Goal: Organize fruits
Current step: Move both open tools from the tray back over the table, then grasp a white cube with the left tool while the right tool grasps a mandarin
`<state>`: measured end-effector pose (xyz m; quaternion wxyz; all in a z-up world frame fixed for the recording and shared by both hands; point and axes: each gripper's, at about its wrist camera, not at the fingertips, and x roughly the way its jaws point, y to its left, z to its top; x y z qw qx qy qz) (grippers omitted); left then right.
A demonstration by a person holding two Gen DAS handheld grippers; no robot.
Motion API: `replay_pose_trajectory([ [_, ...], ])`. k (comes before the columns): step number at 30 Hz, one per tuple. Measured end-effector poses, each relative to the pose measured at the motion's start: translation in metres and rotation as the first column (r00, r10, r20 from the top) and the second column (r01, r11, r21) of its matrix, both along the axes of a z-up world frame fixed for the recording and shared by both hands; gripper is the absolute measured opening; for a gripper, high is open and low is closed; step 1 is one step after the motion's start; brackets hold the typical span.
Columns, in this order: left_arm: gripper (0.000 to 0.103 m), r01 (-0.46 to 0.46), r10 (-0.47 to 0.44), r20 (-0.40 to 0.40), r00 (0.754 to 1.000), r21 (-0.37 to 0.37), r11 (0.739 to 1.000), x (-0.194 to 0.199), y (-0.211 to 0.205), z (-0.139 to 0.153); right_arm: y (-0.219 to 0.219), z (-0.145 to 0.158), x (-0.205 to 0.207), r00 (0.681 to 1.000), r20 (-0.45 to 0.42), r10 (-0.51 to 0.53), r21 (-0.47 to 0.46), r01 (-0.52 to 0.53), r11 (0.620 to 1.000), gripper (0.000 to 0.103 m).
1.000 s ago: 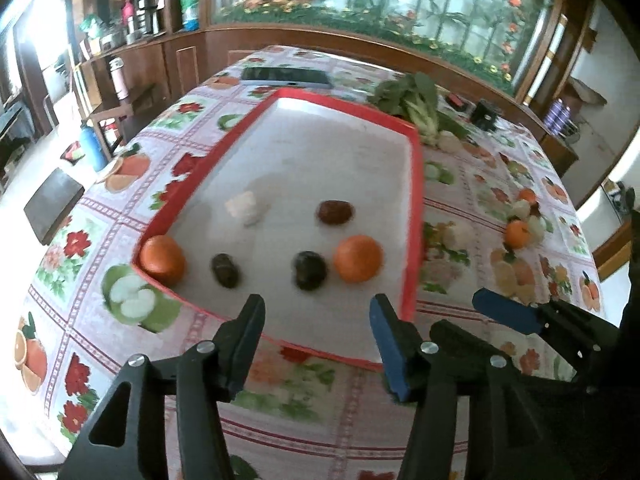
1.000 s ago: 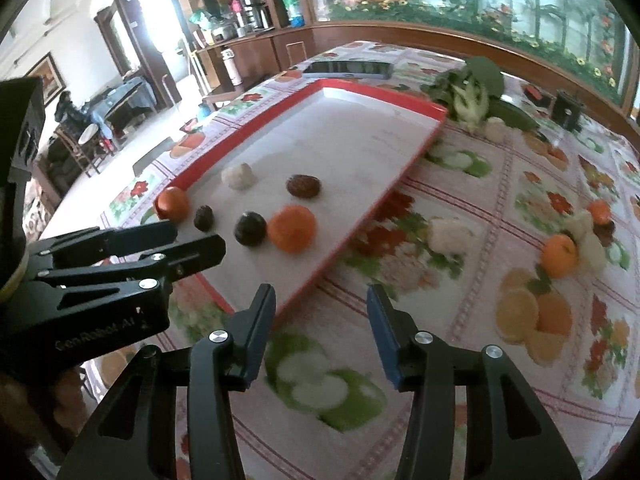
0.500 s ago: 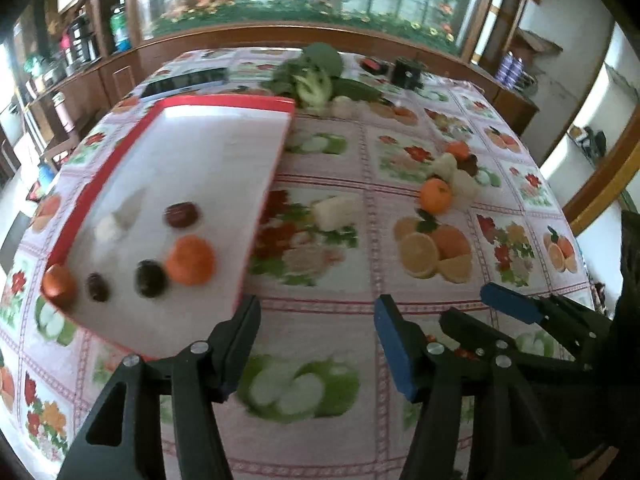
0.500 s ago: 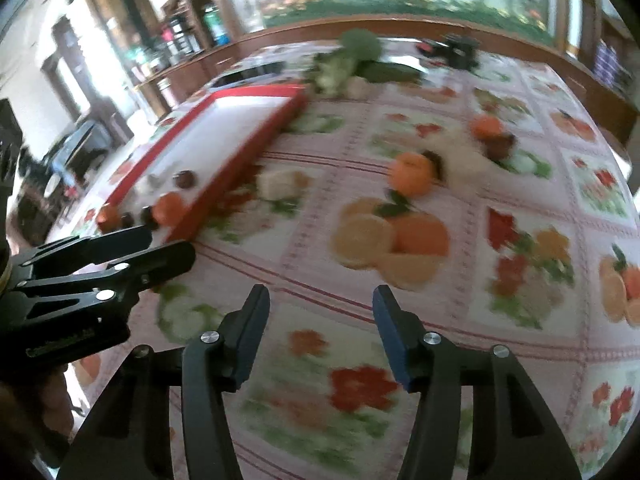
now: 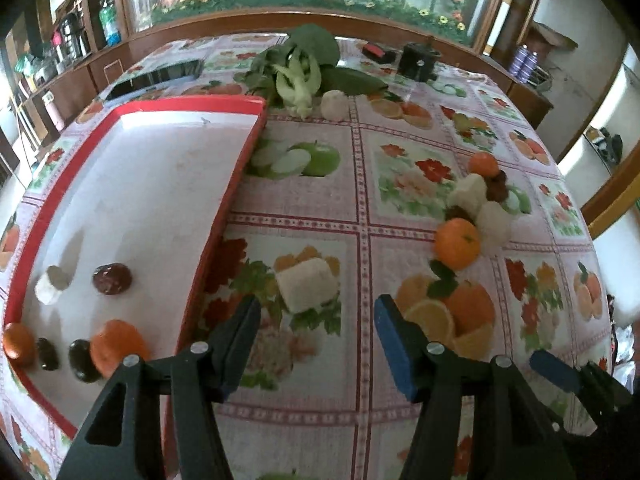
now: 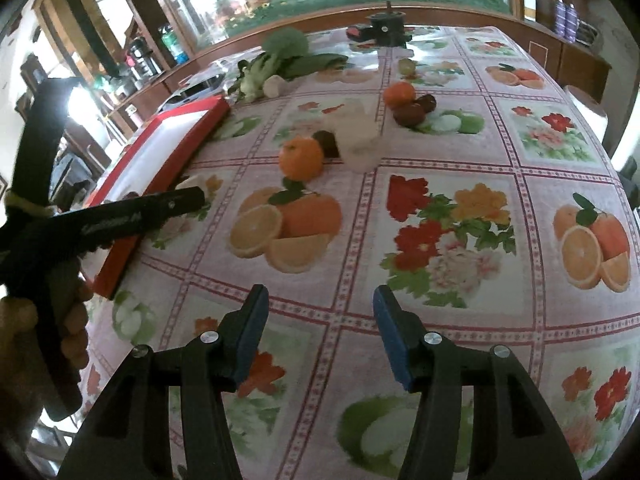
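A red-rimmed white tray [image 5: 240, 148] lies at the left and holds two oranges [image 5: 114, 346], dark fruits [image 5: 112, 278] and a white piece [image 5: 50, 284]. On the tablecloth lie a pale block [image 5: 306, 284], an orange [image 5: 457, 243], white pieces [image 5: 468, 194] and a second orange [image 5: 483, 163] with dark fruits [image 5: 498, 186]. My left gripper [image 5: 316, 340] is open and empty, just short of the pale block. My right gripper [image 6: 316, 332] is open and empty over bare cloth, well short of the orange [image 6: 301, 158] and the fruit cluster [image 6: 408, 104].
Leafy greens [image 5: 298, 68], a white bulb [image 5: 335, 105] and a black device [image 5: 418, 62] lie at the table's far end. A dark phone [image 5: 160, 78] lies beyond the tray. Wooden cabinets ring the table. The left gripper's body [image 6: 120, 220] fills the left of the right wrist view.
Both grippers have swung from the tray toward the right, over the tablecloth. The loose fruit cluster now lies ahead. Both stay open and empty.
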<state>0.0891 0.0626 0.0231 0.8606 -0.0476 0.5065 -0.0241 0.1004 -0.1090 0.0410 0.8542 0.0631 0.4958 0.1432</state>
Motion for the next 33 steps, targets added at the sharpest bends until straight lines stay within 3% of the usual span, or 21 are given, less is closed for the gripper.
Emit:
replay_pose_trajectory([
  [2, 0.059, -0.010, 0.010, -0.013, 1.000, -0.011, 1.000, 0.004, 0.000, -0.005, -0.002, -0.001, 0.006, 1.000, 0.001, -0.002, 0.008, 0.002, 1.000, 0.054],
  [3, 0.054, -0.014, 0.014, -0.015, 1.000, -0.012, 1.000, 0.006, 0.000, -0.007, -0.002, -0.001, 0.009, 1.000, 0.003, -0.004, 0.014, 0.004, 1.000, 0.054],
  [4, 0.043, -0.016, 0.016, -0.020, 1.000, -0.017, 1.000, 0.006, 0.000, -0.009, -0.003, 0.000, 0.014, 1.000, 0.006, -0.007, 0.024, 0.007, 1.000, 0.054],
  [6, 0.034, -0.016, 0.016, -0.003, 1.000, -0.005, 1.000, 0.005, -0.001, -0.009, -0.002, 0.002, 0.024, 1.000, 0.013, -0.007, 0.041, 0.007, 0.999, 0.054],
  [16, 0.033, 0.012, -0.011, 0.011, 1.000, -0.039, 0.999, 0.003, 0.005, -0.009, 0.028, -0.009, 0.072, 0.998, 0.030, 0.051, 0.089, -0.053, 0.995, 0.054],
  [22, 0.033, 0.026, -0.025, 0.007, 1.000, -0.056, 0.998, 0.004, 0.007, -0.009, 0.040, -0.011, 0.084, 0.994, 0.084, 0.071, 0.043, -0.074, 0.996, 0.054],
  [23, 0.033, 0.028, -0.028, 0.007, 1.000, -0.059, 0.998, 0.005, 0.007, -0.009, 0.041, -0.011, 0.086, 0.993, 0.092, 0.074, 0.031, -0.077, 0.997, 0.052],
  [25, 0.033, 0.031, -0.031, 0.009, 0.999, -0.065, 0.997, 0.007, 0.008, -0.009, 0.044, -0.012, 0.090, 0.991, 0.107, 0.081, -0.019, -0.080, 0.997, 0.035],
  [29, 0.033, 0.032, -0.030, 0.024, 0.999, -0.076, 0.997, 0.006, 0.009, -0.010, 0.047, -0.011, 0.089, 0.987, 0.123, 0.100, -0.058, -0.093, 0.994, 0.034],
  [33, 0.033, 0.030, -0.028, 0.030, 0.999, -0.083, 0.996, 0.001, 0.010, -0.009, 0.041, -0.010, 0.083, 0.991, 0.110, 0.081, -0.029, -0.078, 0.997, 0.034],
])
